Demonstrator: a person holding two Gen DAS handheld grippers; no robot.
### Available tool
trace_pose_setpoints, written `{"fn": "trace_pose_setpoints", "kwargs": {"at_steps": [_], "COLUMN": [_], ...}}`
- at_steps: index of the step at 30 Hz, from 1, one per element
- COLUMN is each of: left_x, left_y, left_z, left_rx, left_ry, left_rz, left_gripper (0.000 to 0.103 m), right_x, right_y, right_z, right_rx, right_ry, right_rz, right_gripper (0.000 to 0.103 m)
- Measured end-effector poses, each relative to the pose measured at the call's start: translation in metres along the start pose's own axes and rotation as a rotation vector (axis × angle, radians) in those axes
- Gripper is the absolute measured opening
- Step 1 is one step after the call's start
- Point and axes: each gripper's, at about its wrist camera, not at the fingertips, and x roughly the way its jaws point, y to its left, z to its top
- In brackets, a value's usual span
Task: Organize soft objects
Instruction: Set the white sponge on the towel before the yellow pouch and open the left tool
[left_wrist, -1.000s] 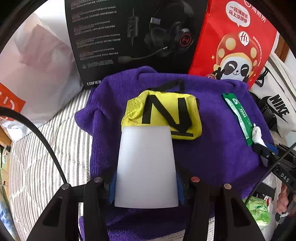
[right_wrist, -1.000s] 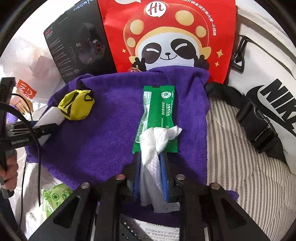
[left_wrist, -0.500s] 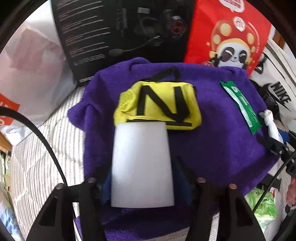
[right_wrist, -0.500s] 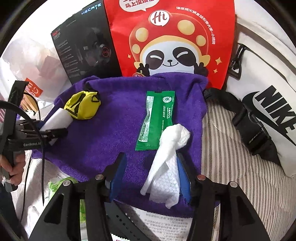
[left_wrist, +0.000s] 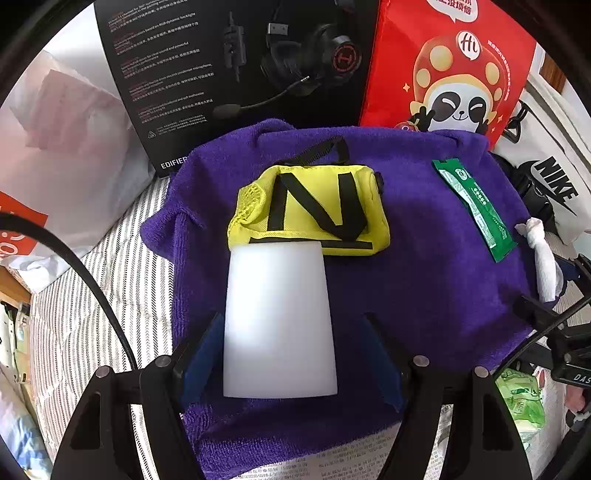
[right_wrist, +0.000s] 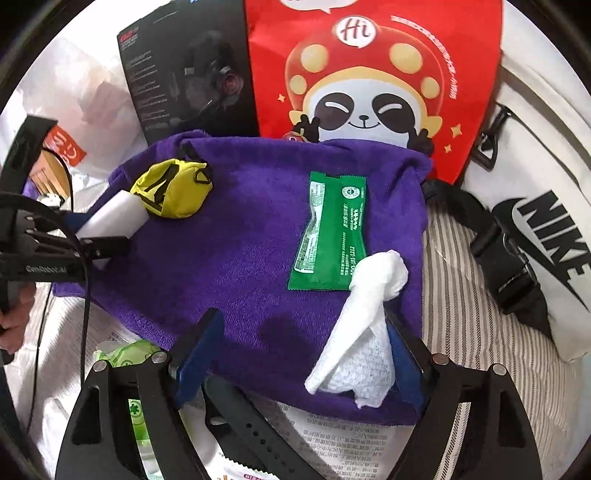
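Left tongs: I read the jaws as apart, having just been opening. The white foam block lies between the blue pads; the left pad sits at or very near its edge and a clear gap shows on the right side, so I log no grip. The block rests flat on the purple towel, its far end touching the yellow pouch with black straps.

Right tongs: jaws wide, also just opened. The white crumpled tissue lies between them, leaning against the right-hand pad and well clear of the left one. I cannot tell whether it merely rests against that pad or sticks to it. Its upper end overlaps the lower right corner of the green sachet, which lies flat on the towel ahead of the tongs.

From the right wrist view I see the left tongs at the towel's left edge, with the foam block and pouch just beside them.

Behind the towel stand a black headset box and a red panda bag; a white Nike bag lies to the right on striped bedding.
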Motion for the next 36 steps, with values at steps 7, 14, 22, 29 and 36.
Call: {"fn": "trace_pose_setpoints", "kwargs": {"at_steps": [7, 14, 22, 29, 36], "left_x": [-0.009, -0.018, -0.031, -0.035, -0.034], "left_y": [0.006, 0.021, 0.029, 0.029, 0.029], "left_z": [0.001, 0.002, -0.001, 0.000, 0.000], "left_rx": [-0.009, -0.015, -0.010, -0.003, -0.005], "left_ry": [-0.011, -0.015, -0.025, -0.033, -0.029], "left_rz": [-0.003, -0.034, -0.050, -0.053, -0.051], "left_gripper": [0.073, 0.073, 0.073, 0.073, 0.073], "right_x": [-0.013, -0.016, -0.024, 0.000, 0.002], "right_y": [-0.004, 0.000, 0.010, 0.018, 0.006], "right_z": [0.009, 0.009, 0.006, 0.010, 0.012], "right_rx": [0.012, 0.009, -0.026, -0.055, -0.024], "right_ry": [-0.013, -0.003, -0.044, 0.019, 0.000], "right_rz": [0.004, -0.023, 0.005, -0.049, -0.131], "right_gripper": [0.084, 0.084, 0.084, 0.084, 0.084]}}
